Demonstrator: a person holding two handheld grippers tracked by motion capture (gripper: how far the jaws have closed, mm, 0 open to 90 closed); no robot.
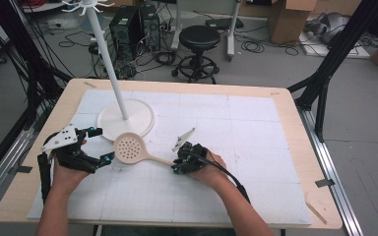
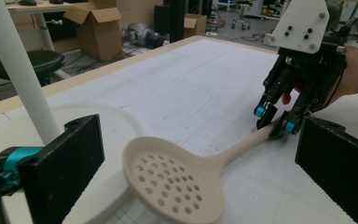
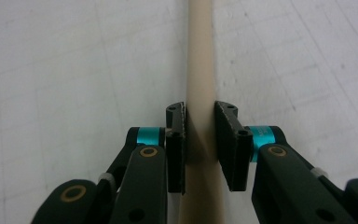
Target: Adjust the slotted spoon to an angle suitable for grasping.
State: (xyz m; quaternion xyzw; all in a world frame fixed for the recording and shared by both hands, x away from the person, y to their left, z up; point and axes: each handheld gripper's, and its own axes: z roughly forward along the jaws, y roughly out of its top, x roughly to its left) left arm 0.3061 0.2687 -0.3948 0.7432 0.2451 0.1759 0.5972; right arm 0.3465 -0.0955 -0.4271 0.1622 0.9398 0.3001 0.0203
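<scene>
A cream slotted spoon (image 1: 130, 147) lies flat on the white gridded mat (image 1: 236, 123), its round holed head to the left and its handle running right. My right gripper (image 1: 175, 167) is shut on the handle near its end; in the right gripper view both pads press the handle (image 3: 200, 70) from either side, with the gripper (image 3: 200, 116) low over the mat. My left gripper (image 1: 103, 144) stands open just left of the spoon's head. In the left gripper view the head (image 2: 177, 184) lies between its wide jaws, untouched, and the right gripper (image 2: 275, 122) shows farther off.
A white stand with a tall pole (image 1: 110, 64) and a round base (image 1: 138, 130) sits just behind the spoon's head, close to the left gripper. The mat covers most of the wooden table (image 1: 295, 118). A black stool (image 1: 199, 42) stands on the floor beyond the table.
</scene>
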